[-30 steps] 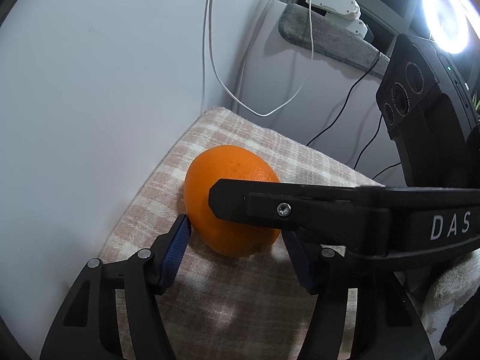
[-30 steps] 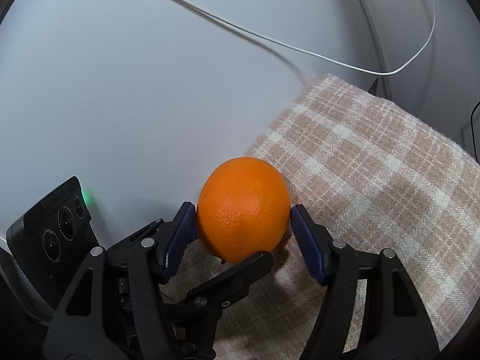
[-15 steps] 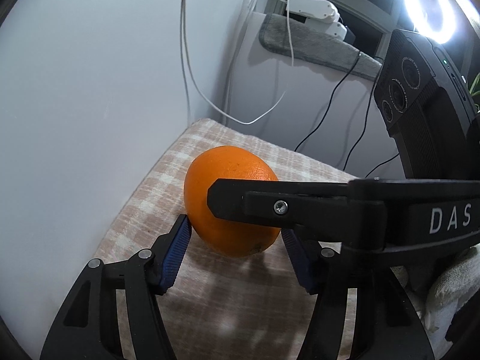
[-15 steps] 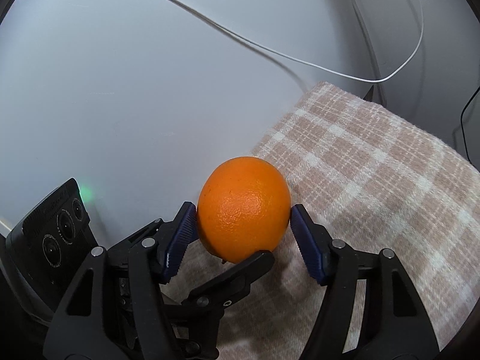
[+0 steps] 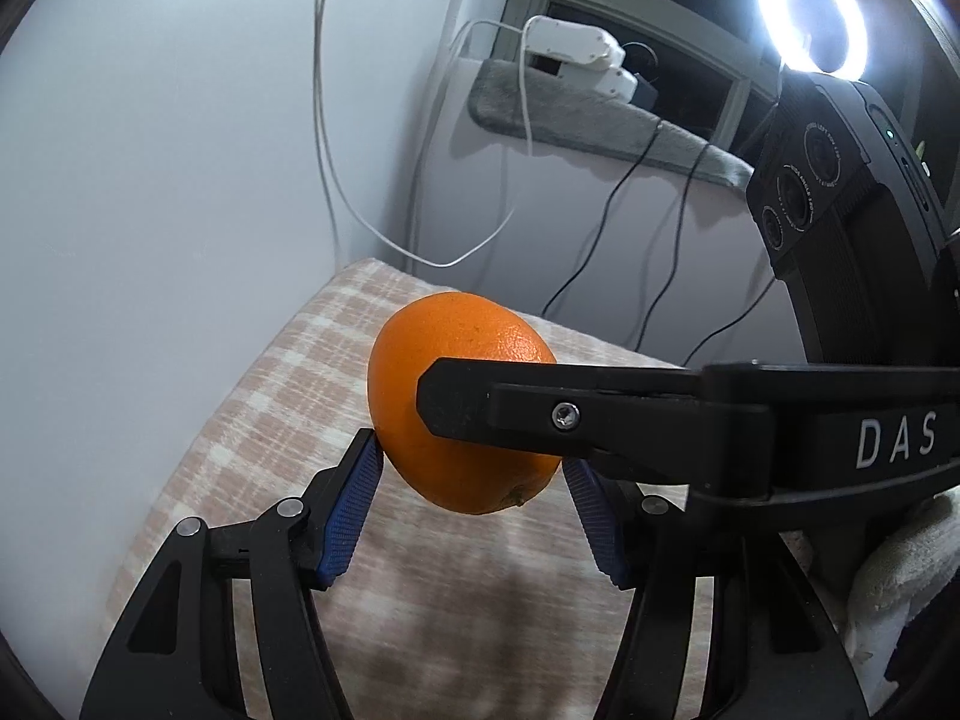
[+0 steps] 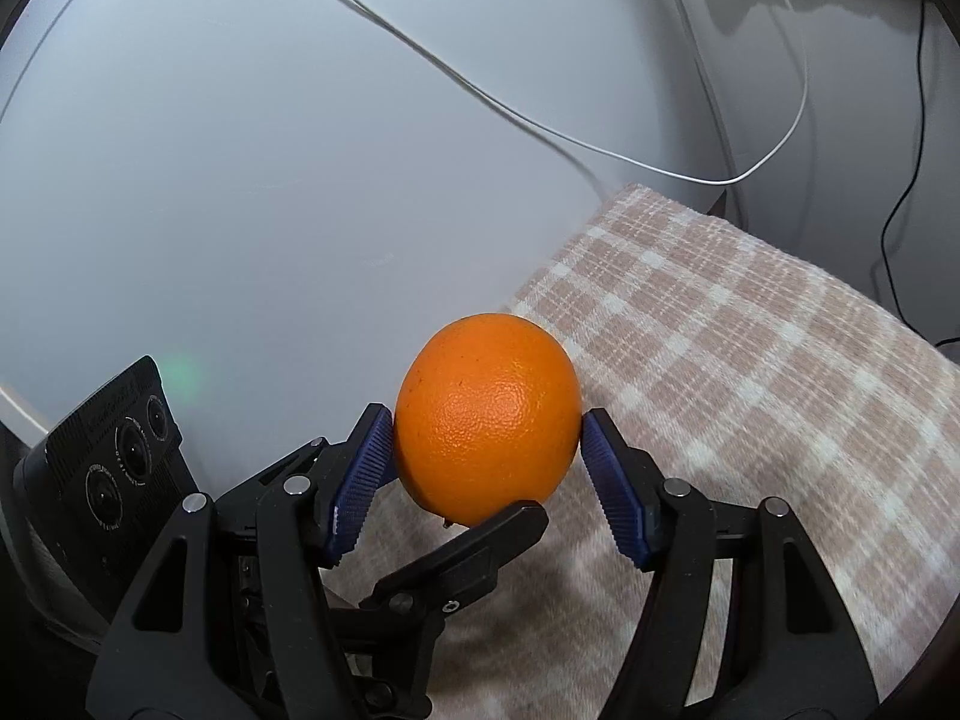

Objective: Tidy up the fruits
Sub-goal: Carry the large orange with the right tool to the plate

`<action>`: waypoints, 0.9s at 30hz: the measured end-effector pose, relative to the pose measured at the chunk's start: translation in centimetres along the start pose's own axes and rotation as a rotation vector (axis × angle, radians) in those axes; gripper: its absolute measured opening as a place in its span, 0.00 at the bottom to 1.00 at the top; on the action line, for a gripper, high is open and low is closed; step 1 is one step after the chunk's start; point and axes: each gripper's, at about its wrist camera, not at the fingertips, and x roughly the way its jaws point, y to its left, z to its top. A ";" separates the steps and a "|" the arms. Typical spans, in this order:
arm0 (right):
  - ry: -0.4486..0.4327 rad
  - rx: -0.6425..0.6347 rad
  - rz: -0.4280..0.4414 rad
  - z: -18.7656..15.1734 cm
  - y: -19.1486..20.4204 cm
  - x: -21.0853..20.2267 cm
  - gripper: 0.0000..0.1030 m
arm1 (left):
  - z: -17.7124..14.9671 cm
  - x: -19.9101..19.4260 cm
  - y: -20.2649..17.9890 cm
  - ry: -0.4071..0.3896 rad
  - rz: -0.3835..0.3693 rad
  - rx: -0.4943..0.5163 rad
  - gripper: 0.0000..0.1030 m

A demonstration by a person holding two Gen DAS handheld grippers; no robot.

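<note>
One orange [image 6: 487, 414], pinched from two directions at once: right hand-held gripper [image 6: 487, 456] has both blue pads [image 6: 363, 477] pressed to the fruit's flanks, and left hand-held gripper [image 5: 471, 492] clamps the same orange [image 5: 462, 354] crosswise, its own pads tight on either side. Fruit hangs clear above the beige checked cloth [image 6: 750, 360], close to the pale wall [image 6: 270, 180], its small stem end turned downward. White cable [image 6: 540, 126] loops across the wall behind; lit ring light [image 5: 810, 18] glows at upper right in left wrist view.
</note>
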 end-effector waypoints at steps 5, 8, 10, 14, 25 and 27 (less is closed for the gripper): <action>-0.027 0.001 -0.012 -1.2 0.7 -2.4 0.66 | -0.3 -1.2 -1.4 -0.019 -0.026 0.022 0.60; -0.044 -0.007 -0.029 -1.8 0.9 -3.7 0.66 | -0.7 -2.1 -2.7 -0.030 -0.047 0.032 0.60; -0.054 -0.018 -0.047 -2.3 1.2 -4.6 0.66 | -0.8 -2.6 -3.3 -0.034 -0.059 0.037 0.60; -0.080 -0.018 -0.070 -3.7 1.5 -6.7 0.66 | -1.3 -3.4 -5.1 -0.041 -0.090 0.053 0.60; -0.162 0.022 -0.116 -7.2 0.2 -12.2 0.66 | -2.6 -4.7 -10.0 -0.045 -0.158 0.126 0.60; -0.181 0.032 -0.127 -7.8 -0.2 -13.3 0.66 | -2.8 -4.7 -11.2 -0.045 -0.174 0.140 0.60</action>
